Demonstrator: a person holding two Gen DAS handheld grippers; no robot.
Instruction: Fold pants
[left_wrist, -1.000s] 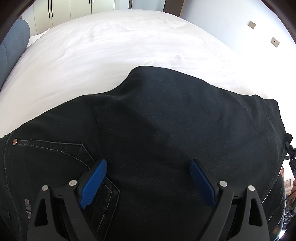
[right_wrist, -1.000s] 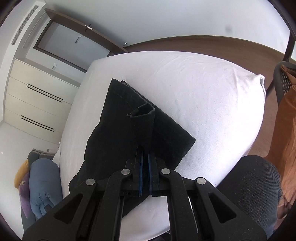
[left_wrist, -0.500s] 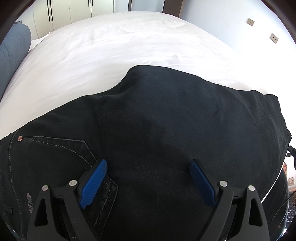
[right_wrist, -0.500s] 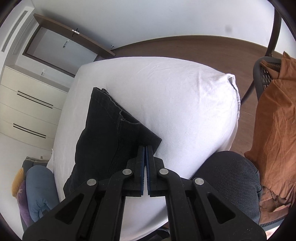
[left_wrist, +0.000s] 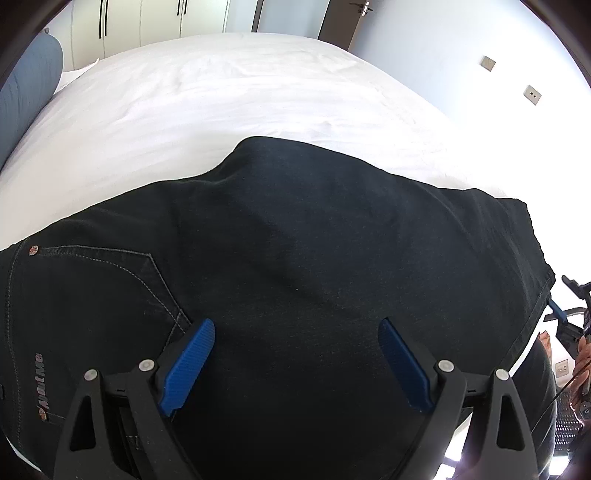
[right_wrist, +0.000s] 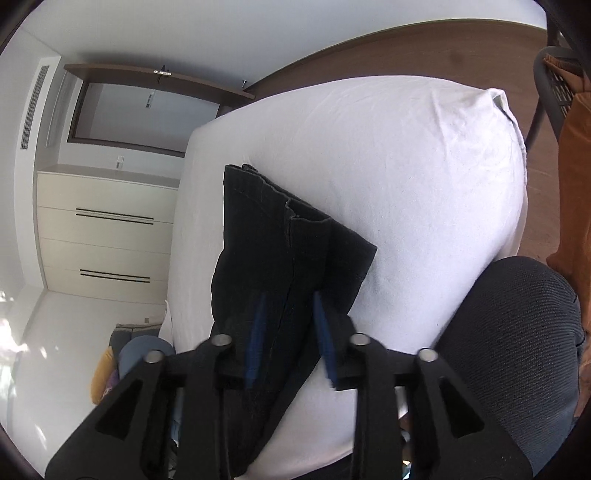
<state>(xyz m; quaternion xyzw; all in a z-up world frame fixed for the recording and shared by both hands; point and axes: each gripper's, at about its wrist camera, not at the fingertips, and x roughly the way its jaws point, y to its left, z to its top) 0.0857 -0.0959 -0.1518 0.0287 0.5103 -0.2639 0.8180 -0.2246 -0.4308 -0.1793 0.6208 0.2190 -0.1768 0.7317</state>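
Black pants (left_wrist: 295, 258) lie spread across the white bed (left_wrist: 221, 92), filling the lower half of the left wrist view from 9 o'clock round to 3 o'clock. The left gripper (left_wrist: 295, 358) hangs over them at 6 o'clock, jaws spread wide, blue pads (left_wrist: 190, 360) apart and holding nothing. A stitched back pocket (left_wrist: 110, 288) sits at 8 o'clock, just beside the left pad, with a small rivet (left_wrist: 32, 250) at 9 o'clock. A blue pillow (left_wrist: 26, 92) pokes in at 10 o'clock, and white cupboards (left_wrist: 147, 18) stand at 12 o'clock.

Over to the right wrist view: the pants (right_wrist: 280, 251) run as a folded dark strip from centre down to 6 o'clock, hems at about 11 o'clock of centre, lying on the bed (right_wrist: 406, 166). The right gripper (right_wrist: 290, 332) has its jaws parted, one pad either side of the cloth's seam, not clamped on it. A dark knee (right_wrist: 517, 350) fills 4 o'clock, an orange cloth (right_wrist: 576, 166) hangs at 2 o'clock, and drawers (right_wrist: 107, 229) stand at 9 o'clock.
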